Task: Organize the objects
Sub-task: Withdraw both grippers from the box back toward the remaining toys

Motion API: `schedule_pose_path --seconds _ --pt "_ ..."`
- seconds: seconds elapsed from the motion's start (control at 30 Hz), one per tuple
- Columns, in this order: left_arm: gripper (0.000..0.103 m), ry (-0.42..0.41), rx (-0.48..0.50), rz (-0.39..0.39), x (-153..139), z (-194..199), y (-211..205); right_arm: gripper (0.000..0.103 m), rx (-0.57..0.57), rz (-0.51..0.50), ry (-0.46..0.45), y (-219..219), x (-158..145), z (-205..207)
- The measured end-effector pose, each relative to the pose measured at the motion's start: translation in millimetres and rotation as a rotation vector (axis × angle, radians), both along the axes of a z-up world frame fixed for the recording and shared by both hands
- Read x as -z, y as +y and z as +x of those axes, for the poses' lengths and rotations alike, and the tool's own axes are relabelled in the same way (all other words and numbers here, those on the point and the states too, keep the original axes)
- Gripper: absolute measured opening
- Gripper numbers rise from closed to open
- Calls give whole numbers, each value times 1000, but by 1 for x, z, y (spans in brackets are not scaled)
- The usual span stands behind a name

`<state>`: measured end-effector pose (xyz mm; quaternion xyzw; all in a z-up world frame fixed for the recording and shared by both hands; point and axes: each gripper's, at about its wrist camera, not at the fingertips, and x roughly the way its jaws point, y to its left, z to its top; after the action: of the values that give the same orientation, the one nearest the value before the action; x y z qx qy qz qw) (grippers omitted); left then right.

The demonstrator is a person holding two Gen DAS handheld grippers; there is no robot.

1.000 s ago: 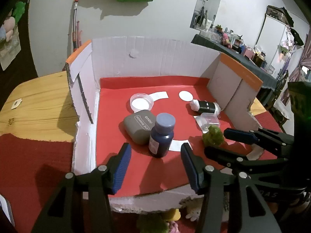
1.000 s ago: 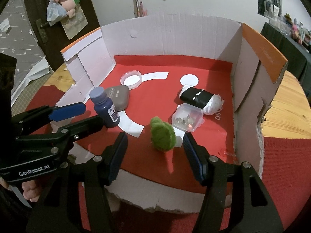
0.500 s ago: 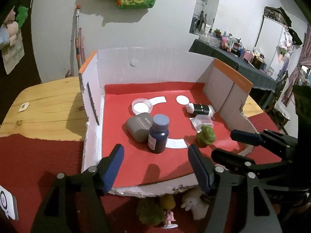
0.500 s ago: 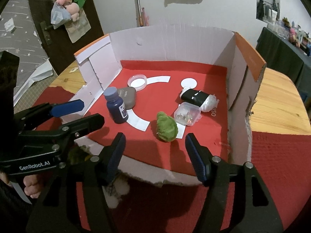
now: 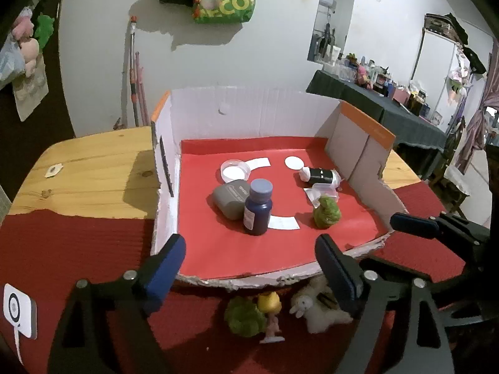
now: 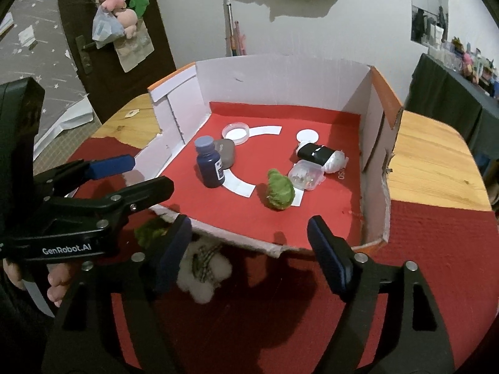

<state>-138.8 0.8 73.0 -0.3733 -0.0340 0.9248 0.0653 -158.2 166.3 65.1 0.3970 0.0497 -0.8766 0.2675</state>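
An open cardboard box (image 5: 163, 162) (image 6: 379, 143) with a red floor holds a dark blue bottle (image 5: 258, 207) (image 6: 209, 162), a grey case (image 5: 230, 198) (image 6: 227, 152), a clear round dish (image 5: 235, 170) (image 6: 236, 132), a green plush (image 5: 326, 212) (image 6: 279, 189), a small clear box (image 5: 322, 191) (image 6: 305, 174) and a black-and-white roll (image 5: 321, 175) (image 6: 321, 155). My left gripper (image 5: 249, 269) (image 6: 142, 174) is open and empty in front of the box. My right gripper (image 6: 249, 255) (image 5: 368, 237) is open and empty, also before the box's front edge.
On the red mat (image 5: 62, 249) in front of the box lie a green plush (image 5: 244, 316) (image 6: 152, 233), a yellow-headed figurine (image 5: 270, 311) and a white plush (image 5: 315, 310) (image 6: 204, 272). The wooden table (image 5: 93, 174) extends left and right of the box.
Both grippers have pulled back and up from the box; the toys on the mat in front of it have come into view. The objects in the box have not moved.
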Motion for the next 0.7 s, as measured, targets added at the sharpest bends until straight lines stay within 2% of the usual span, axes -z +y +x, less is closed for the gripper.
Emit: schedule_pose_path --seconds 0.13,0.23,0.7 --pt "94 9 0 -12 -2 6 0 81 -3 2 6 1 -2 9" --pt "98 12 -8 -18 -3 11 -1 87 -5 2 6 2 -2 14" --pt "103 3 -7 -19 2 30 -2 90 -10 16 7 2 0 37"
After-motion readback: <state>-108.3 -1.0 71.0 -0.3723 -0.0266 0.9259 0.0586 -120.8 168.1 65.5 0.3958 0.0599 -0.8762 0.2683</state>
